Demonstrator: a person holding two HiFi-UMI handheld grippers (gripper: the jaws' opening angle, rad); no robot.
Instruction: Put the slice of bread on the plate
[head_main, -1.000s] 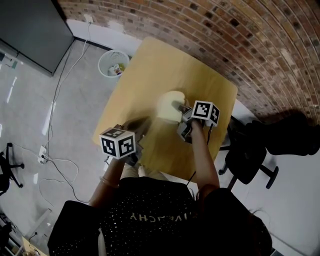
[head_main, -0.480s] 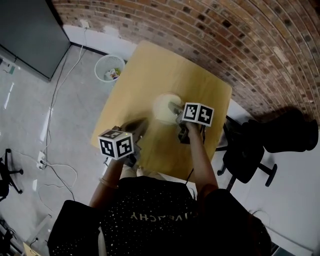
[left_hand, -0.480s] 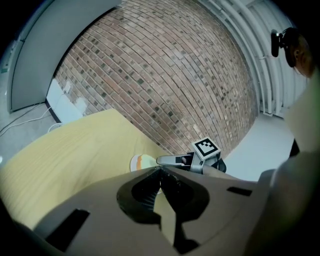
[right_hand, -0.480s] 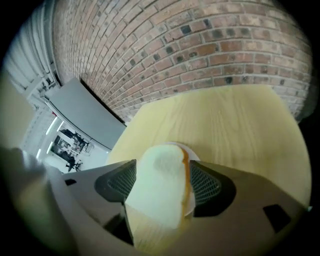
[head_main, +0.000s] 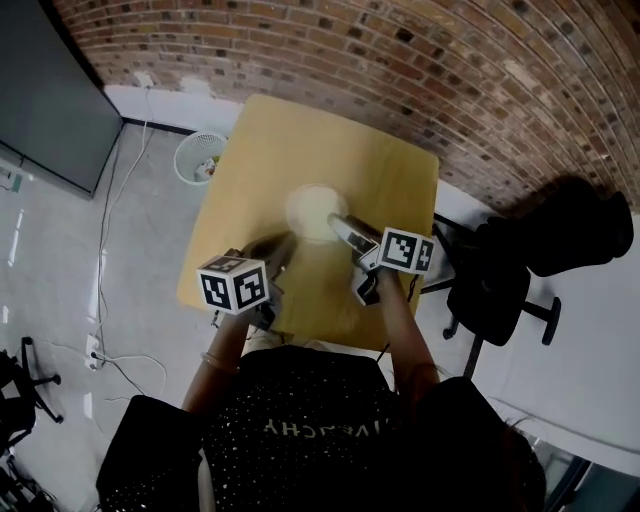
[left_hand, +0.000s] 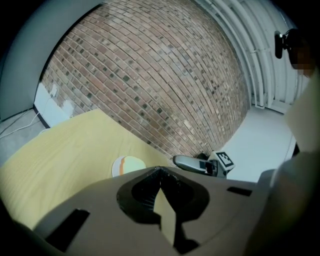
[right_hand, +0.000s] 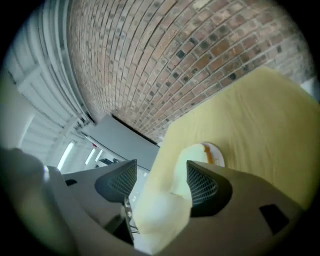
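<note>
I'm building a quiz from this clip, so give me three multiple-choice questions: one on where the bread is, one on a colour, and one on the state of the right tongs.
1. Where is the slice of bread?
A. on the plate
B. on the floor
C. in the waste basket

2. What colour is the table top?
A. black
B. pale yellow
C. blue

3. How do the right tongs stand?
A. shut on the bread
B. shut on the plate
C. open, empty

Key: 1 A, it lies on the plate. 2 B, light wood in every view. 3 C, the jaws have just been opening and stand apart, gripping nothing.
</note>
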